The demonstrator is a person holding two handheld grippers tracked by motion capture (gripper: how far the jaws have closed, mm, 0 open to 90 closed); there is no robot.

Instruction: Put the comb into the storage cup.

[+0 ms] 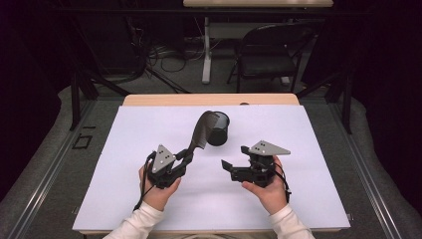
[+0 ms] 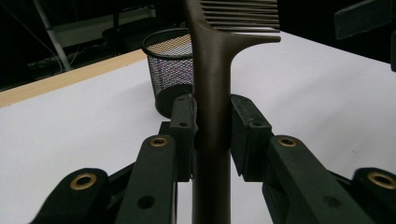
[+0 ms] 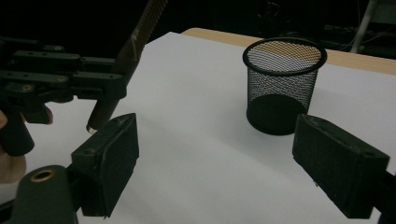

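From above, my left gripper is clamped on the handle of a dark comb. The comb's long axis runs up and away from the jaws, leaning toward the mesh cup, so the toothed end hangs just over the cup's near rim. The cup stands ahead of that gripper and a little to its right, on the white table cover. My right gripper sits well off to the side, holding nothing, and the left hand is plainly the closer of the two to the cup.

Through the left gripper view, both pads pinch the comb handle upright between them, teeth pointing right at the top, the cup beyond and left.

In the right gripper view the jaws stand wide with bare cover between them, the cup ahead, the comb slanting far left in the other gripper. I judge the drop turns on bringing the comb's axis over the cup mouth.
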